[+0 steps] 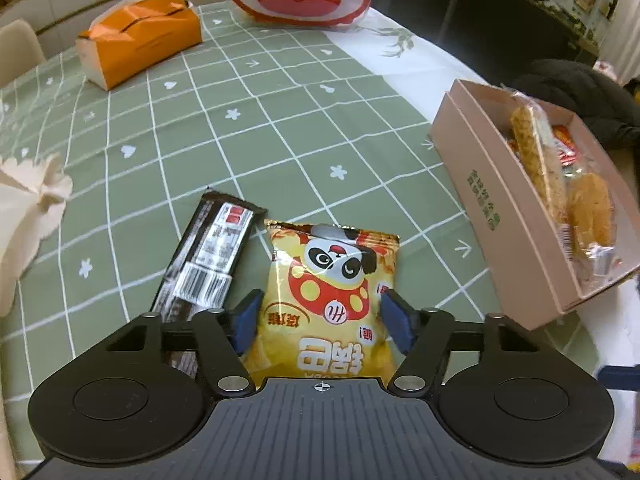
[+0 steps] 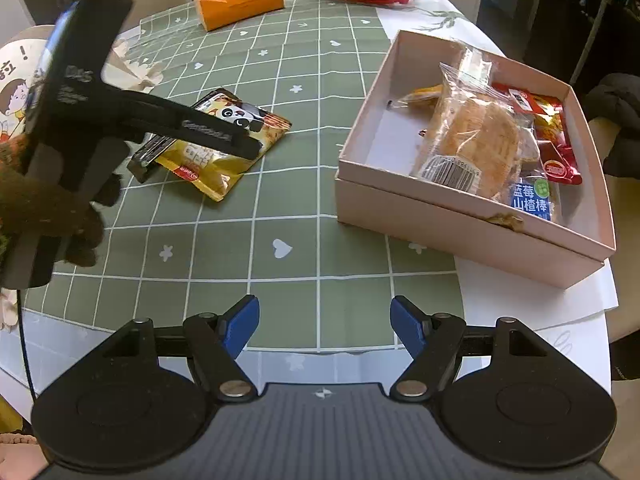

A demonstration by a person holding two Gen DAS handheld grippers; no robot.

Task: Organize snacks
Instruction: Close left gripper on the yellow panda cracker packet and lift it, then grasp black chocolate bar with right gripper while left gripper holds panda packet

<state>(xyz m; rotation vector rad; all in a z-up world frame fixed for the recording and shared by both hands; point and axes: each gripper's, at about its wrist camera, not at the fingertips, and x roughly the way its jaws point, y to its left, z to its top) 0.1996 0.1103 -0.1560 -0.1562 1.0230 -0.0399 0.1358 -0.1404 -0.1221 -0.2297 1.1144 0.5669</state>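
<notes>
A yellow panda snack packet (image 1: pixel 332 300) lies flat on the green checked cloth, well to the left of the pink box (image 2: pixel 404 208). A dark snack bar (image 1: pixel 208 264) lies touching the packet's left edge, its barcode face up. The open box holds a clear-wrapped pastry (image 2: pixel 476 140), red packets (image 2: pixel 556 136) and a blue-labelled one (image 2: pixel 530 198).

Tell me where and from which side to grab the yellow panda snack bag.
Grip the yellow panda snack bag across its width at the near lower half, coming from above. It lies flat on the green tablecloth, so only its side edges offer a pinch. The left gripper already straddles it, jaws open. Keep clear of the dark bar wrapper right beside it.
</notes>
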